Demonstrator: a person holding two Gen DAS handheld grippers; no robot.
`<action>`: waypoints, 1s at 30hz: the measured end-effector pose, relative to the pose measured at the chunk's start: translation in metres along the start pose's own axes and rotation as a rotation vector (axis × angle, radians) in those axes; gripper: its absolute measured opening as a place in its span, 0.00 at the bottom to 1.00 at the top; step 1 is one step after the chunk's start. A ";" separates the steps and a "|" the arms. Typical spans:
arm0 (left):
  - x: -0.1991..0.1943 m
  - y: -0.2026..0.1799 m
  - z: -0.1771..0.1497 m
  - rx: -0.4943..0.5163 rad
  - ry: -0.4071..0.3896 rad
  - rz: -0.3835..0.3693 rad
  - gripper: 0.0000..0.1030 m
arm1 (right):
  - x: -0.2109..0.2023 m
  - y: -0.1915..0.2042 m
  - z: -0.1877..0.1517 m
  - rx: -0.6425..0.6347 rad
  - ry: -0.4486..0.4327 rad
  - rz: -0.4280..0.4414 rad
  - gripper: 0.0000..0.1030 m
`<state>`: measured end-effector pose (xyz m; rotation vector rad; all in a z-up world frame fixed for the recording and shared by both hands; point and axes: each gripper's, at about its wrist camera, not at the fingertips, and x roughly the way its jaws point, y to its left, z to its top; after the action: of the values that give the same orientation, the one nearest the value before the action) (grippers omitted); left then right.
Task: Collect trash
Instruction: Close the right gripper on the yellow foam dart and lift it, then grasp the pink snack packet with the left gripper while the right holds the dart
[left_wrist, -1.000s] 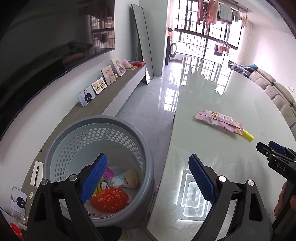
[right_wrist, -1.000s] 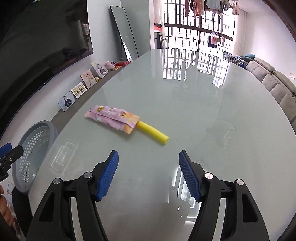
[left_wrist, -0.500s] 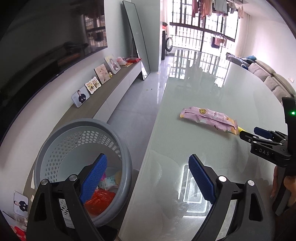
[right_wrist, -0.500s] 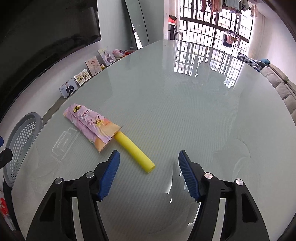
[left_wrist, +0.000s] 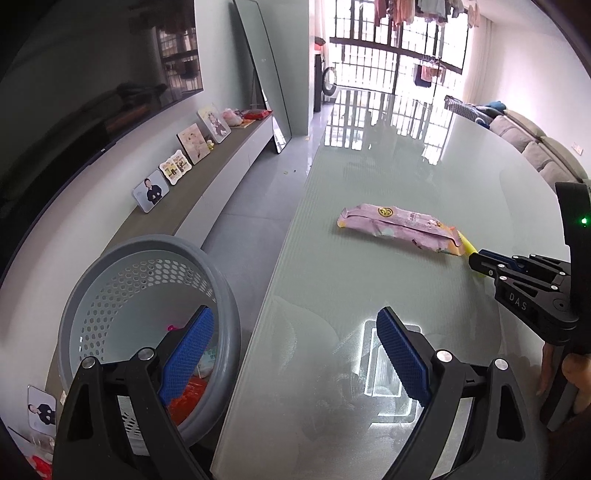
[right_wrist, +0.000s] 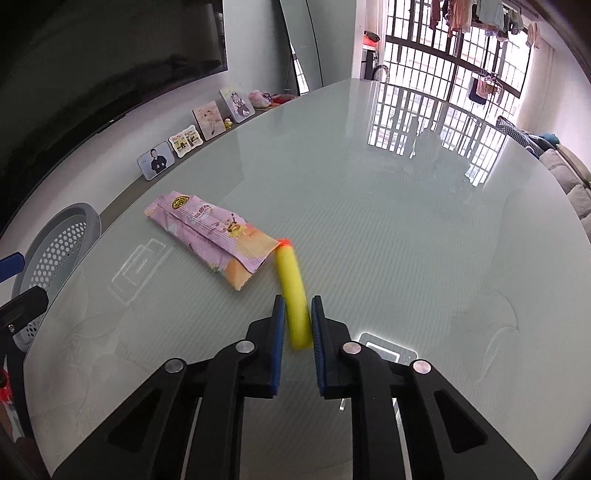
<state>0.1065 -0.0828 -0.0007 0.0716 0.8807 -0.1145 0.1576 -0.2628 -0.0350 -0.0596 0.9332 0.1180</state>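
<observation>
Now the right gripper (right_wrist: 297, 325) pinches the near end of a yellow foam stick (right_wrist: 293, 295) on the table (right_wrist: 388, 240), just beside the pink wrapper (right_wrist: 214, 236); left gripper (left_wrist: 295, 354) gapes wide, empty, over the trash basket (left_wrist: 221, 291), likely awaiting the drop

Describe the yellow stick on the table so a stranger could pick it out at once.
On the pale glass table, beside the pink snack wrapper, lies a yellow foam stick with an orange tip. It is the only round, plain yellow thing there, clamped in the right gripper.
</observation>
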 end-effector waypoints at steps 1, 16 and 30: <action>0.001 -0.002 0.000 0.006 0.001 -0.002 0.85 | -0.002 -0.001 -0.001 0.008 -0.003 -0.005 0.12; 0.019 -0.053 0.030 0.016 0.000 -0.069 0.85 | -0.066 -0.048 -0.047 0.231 -0.058 -0.074 0.12; 0.075 -0.098 0.078 -0.040 0.050 0.019 0.85 | -0.086 -0.080 -0.063 0.339 -0.100 0.010 0.12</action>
<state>0.2012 -0.1941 -0.0106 0.0460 0.9321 -0.0775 0.0667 -0.3553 -0.0038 0.2623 0.8432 -0.0292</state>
